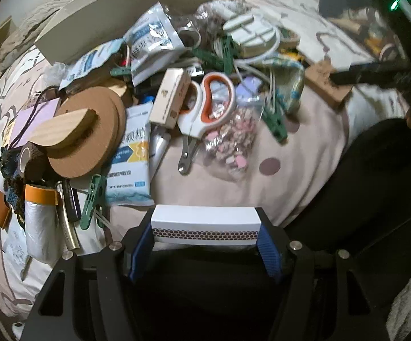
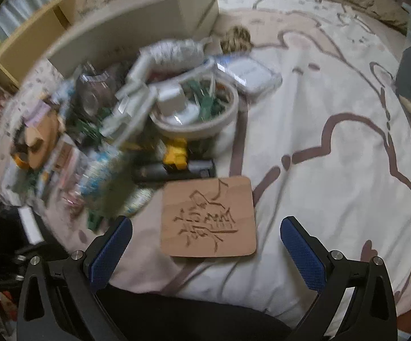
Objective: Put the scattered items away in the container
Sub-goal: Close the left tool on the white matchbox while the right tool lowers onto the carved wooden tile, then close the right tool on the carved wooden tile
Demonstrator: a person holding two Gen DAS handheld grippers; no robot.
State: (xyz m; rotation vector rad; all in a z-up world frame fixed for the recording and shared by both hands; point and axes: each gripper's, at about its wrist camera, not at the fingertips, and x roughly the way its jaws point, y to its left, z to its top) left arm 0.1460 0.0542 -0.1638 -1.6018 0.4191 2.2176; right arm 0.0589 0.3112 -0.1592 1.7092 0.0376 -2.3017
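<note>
Crosswise, matchbox (image 1: 205, 224) sits clamped in left claw (image 1: 205, 244).

wooden plaque (image 2: 209, 218) is showing one big carved Chinese-style character, can't make out which | blue-and-white packets (image 1: 130, 153) are carrying Chinese print, too blurry to read | small carton (image 1: 170, 98) is showing tiny illegible marks
</note>
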